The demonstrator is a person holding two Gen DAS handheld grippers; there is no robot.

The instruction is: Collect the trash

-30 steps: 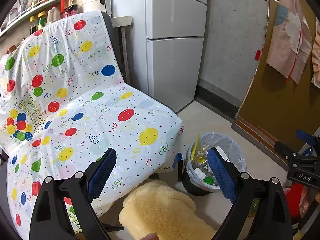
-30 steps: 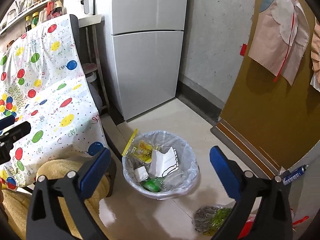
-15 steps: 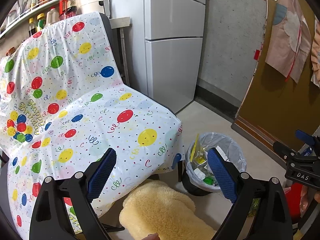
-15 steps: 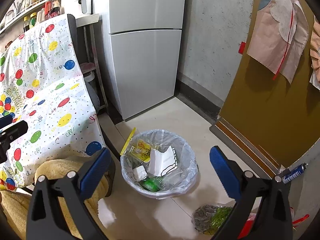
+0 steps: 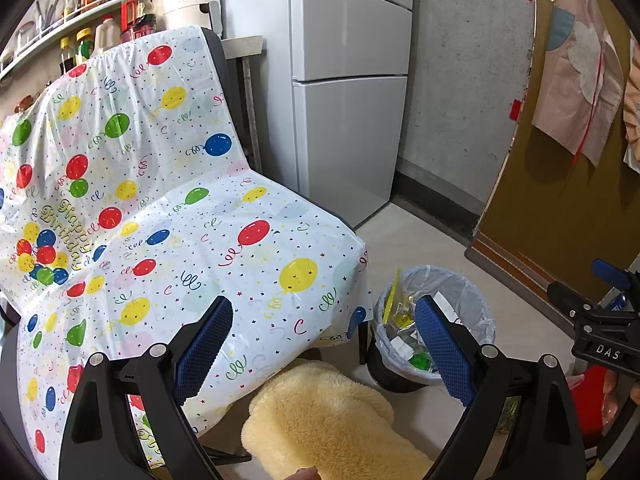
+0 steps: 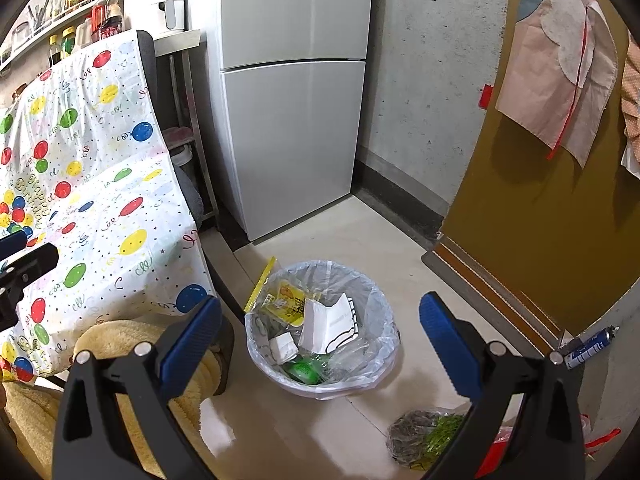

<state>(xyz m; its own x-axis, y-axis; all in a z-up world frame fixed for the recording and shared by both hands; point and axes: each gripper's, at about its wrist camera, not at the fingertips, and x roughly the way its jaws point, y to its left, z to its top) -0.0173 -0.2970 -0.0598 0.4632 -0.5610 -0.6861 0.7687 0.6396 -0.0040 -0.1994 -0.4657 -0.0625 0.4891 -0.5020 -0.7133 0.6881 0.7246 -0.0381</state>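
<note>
A trash bin lined with a clear bag stands on the floor beside the covered table; it holds a yellow packet, white paper and a green item. It also shows in the left wrist view. My right gripper is open and empty above the bin. My left gripper is open and empty over the front edge of the balloon-print cover. A clear bag of greens lies on the floor right of the bin.
A grey fridge stands behind the bin. A fluffy yellow cushion lies under the cover's front edge. A brown door is on the right. A blue spray can leans near it. Shelves with bottles are at the back left.
Both views have shifted slightly: the bin sits a little lower in the right wrist view. Both grippers stay open and empty.
</note>
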